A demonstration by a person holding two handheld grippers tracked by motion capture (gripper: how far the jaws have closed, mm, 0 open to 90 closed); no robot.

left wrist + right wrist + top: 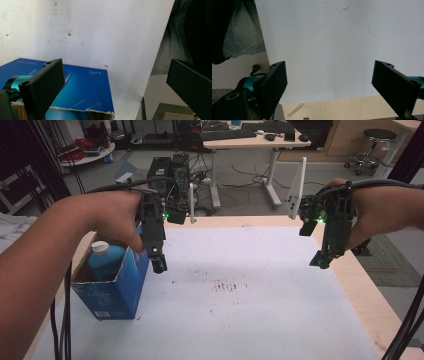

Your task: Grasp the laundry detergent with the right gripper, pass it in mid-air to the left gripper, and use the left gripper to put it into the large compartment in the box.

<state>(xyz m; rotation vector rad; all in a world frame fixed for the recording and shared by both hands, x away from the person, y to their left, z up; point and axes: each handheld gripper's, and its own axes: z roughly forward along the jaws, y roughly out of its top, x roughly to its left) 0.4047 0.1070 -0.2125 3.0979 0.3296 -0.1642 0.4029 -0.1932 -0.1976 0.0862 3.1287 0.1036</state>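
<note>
An open-topped blue cardboard box (120, 287) stands at the left of the white mat (250, 295), with a blue bottle (105, 260) with a white cap upright inside it. My left gripper (159, 265) hangs pointing down just right of the box's top edge, above the mat. In the left gripper view the box (86, 86) lies below the left jaw, and the left gripper (115, 75) is open with only mat between its jaws. My right gripper (319, 261) hovers over the mat's right edge. In its own view the right gripper (329, 72) is open and holds nothing.
The mat covers a wooden table (365, 290) whose bare edge (337, 107) shows on the right. Two white upright posts (299, 187) stand at the table's far edge. Beyond are a desk (250, 140), computer towers (170, 170) and a stool (372, 145).
</note>
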